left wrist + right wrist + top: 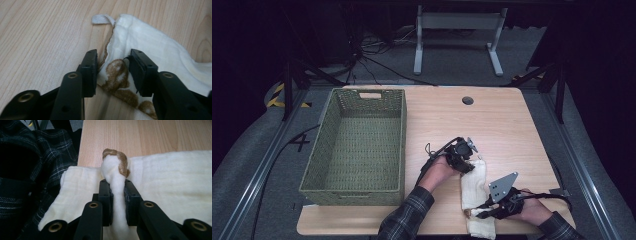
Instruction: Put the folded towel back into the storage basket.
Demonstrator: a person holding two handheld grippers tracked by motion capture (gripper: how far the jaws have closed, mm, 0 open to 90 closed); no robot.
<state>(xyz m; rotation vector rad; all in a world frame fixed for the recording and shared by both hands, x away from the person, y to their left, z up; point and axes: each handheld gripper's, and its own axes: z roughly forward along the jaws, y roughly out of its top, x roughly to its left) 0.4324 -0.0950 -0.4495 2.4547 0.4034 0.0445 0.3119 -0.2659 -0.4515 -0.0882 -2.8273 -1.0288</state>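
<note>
The cloth (474,192) is cream-white and soft, folded into a long narrow strip, with a brown pattern on its edge and a small white loop at one corner. It lies on the wooden table (512,130) near your side, to the right of the basket, and its near end hangs over the table edge.

Your right gripper (478,214) is closed narrow on a pinched fold of the cloth near the front edge; the fold stands up between the pads. Your left gripper (468,167) is at the far end of the cloth. The patterned edge lies between its jaws, but the pads do not press on it; a gap is visible on both sides.

The green woven basket (319,160) stands on the left part of the table, and I see nothing inside it.
</note>
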